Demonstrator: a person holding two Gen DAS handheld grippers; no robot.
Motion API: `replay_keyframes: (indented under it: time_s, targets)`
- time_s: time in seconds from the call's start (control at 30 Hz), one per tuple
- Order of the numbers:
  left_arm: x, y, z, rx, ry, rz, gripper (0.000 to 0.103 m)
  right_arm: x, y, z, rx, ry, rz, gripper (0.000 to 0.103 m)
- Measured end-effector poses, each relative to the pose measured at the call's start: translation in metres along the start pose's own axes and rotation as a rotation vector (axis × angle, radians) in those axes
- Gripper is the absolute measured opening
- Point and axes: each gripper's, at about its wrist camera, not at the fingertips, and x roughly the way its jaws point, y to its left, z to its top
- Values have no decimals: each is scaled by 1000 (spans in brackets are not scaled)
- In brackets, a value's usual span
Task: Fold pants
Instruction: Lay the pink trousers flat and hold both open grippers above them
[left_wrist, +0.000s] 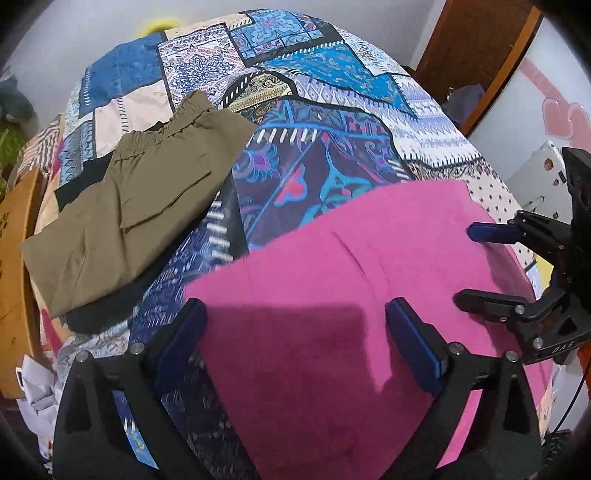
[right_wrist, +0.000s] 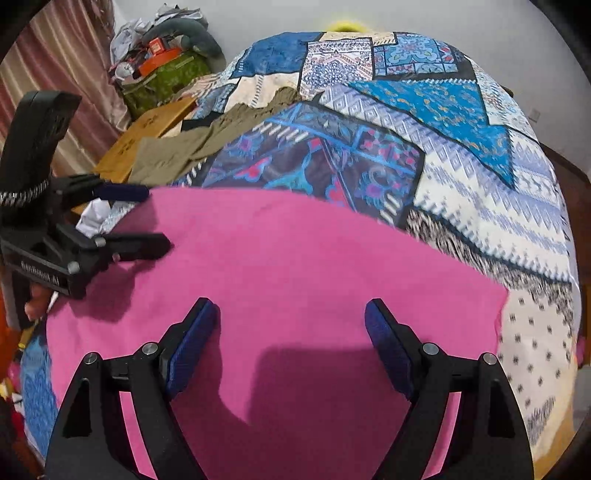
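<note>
Pink pants (left_wrist: 362, 280) lie folded flat on the patterned bedspread (left_wrist: 295, 92); they also show in the right wrist view (right_wrist: 295, 258). My left gripper (left_wrist: 295, 314) is open and empty, hovering over the pants' left part. My right gripper (right_wrist: 291, 314) is open and empty over the pants' near edge. The right gripper shows at the right of the left wrist view (left_wrist: 469, 264), open. The left gripper shows at the left of the right wrist view (right_wrist: 155, 218), open.
Folded olive-brown pants (left_wrist: 136, 206) lie on a dark garment at the bed's left; they also show in the right wrist view (right_wrist: 207, 144). A wooden board (right_wrist: 144, 136) and a cluttered green bag (right_wrist: 162, 77) stand left of the bed. A wooden door (left_wrist: 480, 48) is far right.
</note>
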Motion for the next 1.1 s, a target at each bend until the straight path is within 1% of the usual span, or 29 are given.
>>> replay_keyframes:
  time_s: [0.17,0.37,0.6,0.67,0.77,0.9,1.03,1.1]
  targets:
    - [-13,-4,-22,6,-8,24,99,-15,-1,-24,22,0,-21,81]
    - [-27,-1,-46,-43,-16,16,99,-36,0,-56,59,-10,-48,81]
    - [-43,-3,-71,-54,-43,40,99,-58,-3,-90,143,-55,-69,81]
    - [-48,-3,-79,-52,-53,61,103,-64,-7,-98,178,-60,-57,81]
    - [-57,-2,-91,-42,-72,98,103,-70,-7,-110,203,-73,-70,81]
    - [-67,3,-103,-67,-88,105,103,-79,-8,-118,229,-83,-83,81]
    - [-85,2,-112,-60,-122,169,102,-87,0,-120,202,-90,-138,81]
    - [-95,2,-114,-64,-144,177,102,-93,6,-118,182,-111,-153,81]
